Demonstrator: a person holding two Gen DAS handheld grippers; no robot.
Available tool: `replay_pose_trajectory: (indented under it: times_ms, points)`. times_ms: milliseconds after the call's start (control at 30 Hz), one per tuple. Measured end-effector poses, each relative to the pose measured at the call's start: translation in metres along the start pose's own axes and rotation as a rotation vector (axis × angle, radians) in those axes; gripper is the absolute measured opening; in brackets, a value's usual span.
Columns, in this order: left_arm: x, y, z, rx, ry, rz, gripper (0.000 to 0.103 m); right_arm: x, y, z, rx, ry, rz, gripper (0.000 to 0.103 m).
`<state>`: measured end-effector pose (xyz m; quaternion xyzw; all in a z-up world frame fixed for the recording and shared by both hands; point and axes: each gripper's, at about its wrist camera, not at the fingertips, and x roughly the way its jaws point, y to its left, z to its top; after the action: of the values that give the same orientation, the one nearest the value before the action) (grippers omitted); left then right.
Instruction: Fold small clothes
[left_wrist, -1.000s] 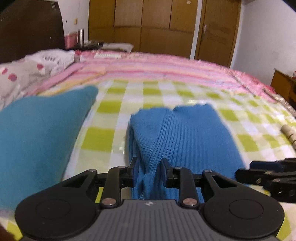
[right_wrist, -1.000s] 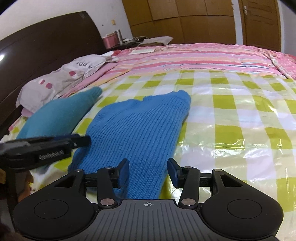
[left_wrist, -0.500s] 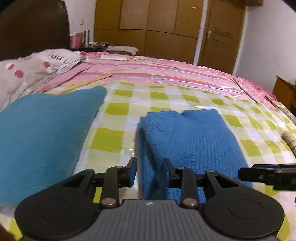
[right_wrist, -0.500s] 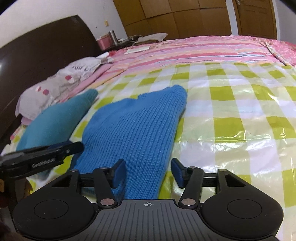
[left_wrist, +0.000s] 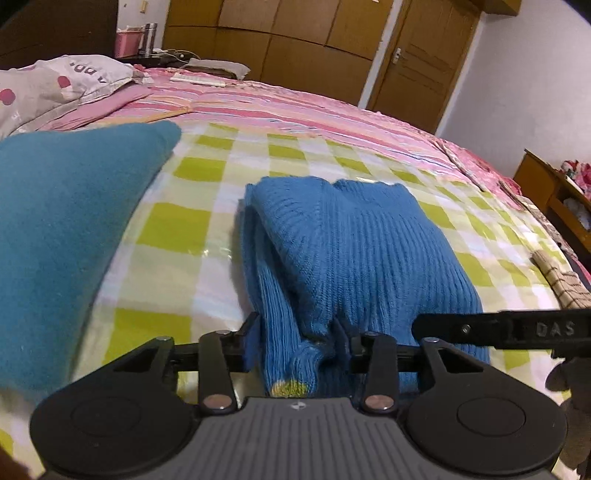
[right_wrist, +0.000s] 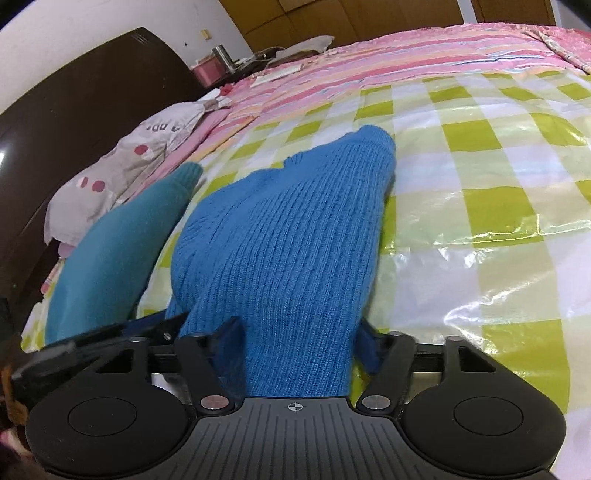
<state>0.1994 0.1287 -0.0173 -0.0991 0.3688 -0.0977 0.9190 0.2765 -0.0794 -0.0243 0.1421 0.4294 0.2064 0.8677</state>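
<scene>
The blue ribbed knit sweater (left_wrist: 354, 236) lay folded lengthwise on the green-checked plastic sheet (left_wrist: 173, 229) near the bed's front edge, its knit ribs running away from the cameras, with a yellow trim showing at the near hem. The left claw (left_wrist: 295, 338), whose jaws had just been opening, had the sweater's near left fold bunched between them. The right claw (right_wrist: 299, 336), jaws just closing, gripped the raised near right hem. A teal garment (left_wrist: 62, 236) lay just to the left
</scene>
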Motion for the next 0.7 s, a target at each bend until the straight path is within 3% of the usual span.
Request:
replay_pose_trajectory:
  times_ms: [33,100,400,500,700]
  points:
    - [-0.003,-0.002,-0.001,0.006,-0.001,-0.004,0.041,-0.003,0.0,-0.001,0.002,0.004,0.008,0.04]
    - [-0.01,-0.005,-0.003,0.014,0.0,-0.023,0.039,-0.012,-0.001,-0.004,0.002,0.009,0.022,0.035]
    - [-0.053,-0.033,-0.05,0.037,0.058,-0.108,0.037,-0.063,-0.007,-0.049,-0.009,0.068,0.022,0.034]
    - [-0.061,-0.04,-0.059,0.063,0.055,-0.091,0.037,-0.074,-0.011,-0.066,-0.021,0.081,-0.006,0.036]
    - [-0.084,-0.044,-0.041,0.088,-0.047,-0.013,0.037,-0.101,-0.005,-0.07,-0.047,-0.016,-0.044,0.036]
